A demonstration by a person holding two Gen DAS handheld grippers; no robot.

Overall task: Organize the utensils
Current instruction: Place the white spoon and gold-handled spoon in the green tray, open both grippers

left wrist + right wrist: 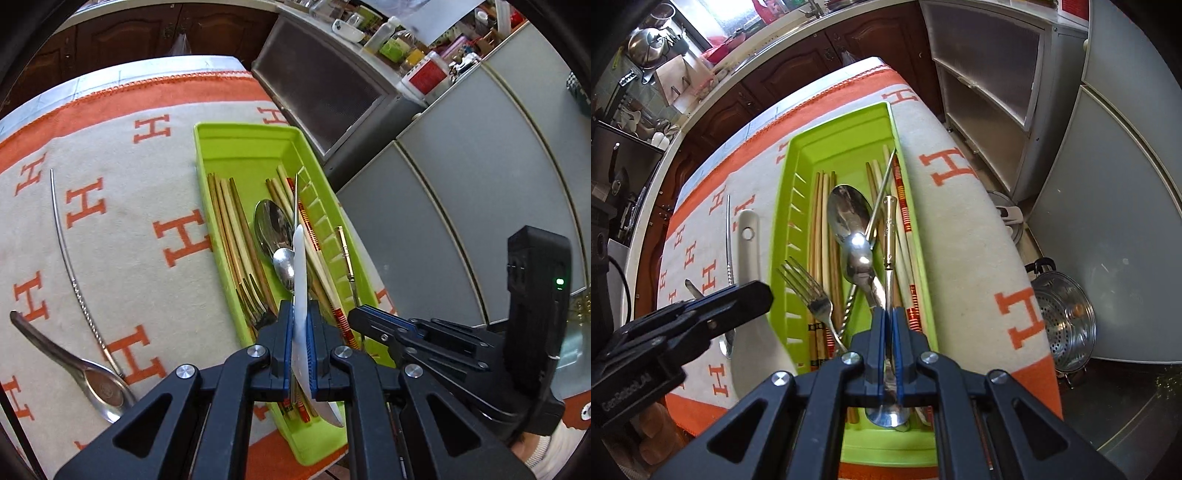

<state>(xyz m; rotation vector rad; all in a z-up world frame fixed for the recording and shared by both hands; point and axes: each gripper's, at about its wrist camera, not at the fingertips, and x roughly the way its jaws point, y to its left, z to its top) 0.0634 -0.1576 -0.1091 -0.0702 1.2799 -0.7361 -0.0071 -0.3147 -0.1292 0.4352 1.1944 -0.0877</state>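
The left gripper (300, 332) is clamping a white spoon (300, 280); the right gripper (889, 332) is pinching a steel spoon (889, 236), both crowding over the green tray (798, 155); a loose ladle (85, 373) is lying at eight o'clock.

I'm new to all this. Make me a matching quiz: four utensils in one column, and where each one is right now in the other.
Things:
1. white spoon
2. fork
3. gold-handled utensil
4. leftmost steel spoon

Places:
A. clamped in the right hand-held gripper
B. clamped in the left hand-held gripper
C. lying on the cloth, outside the tray
D. lying in the green tray

Pairs: 1-B, 2-D, 3-A, 4-C
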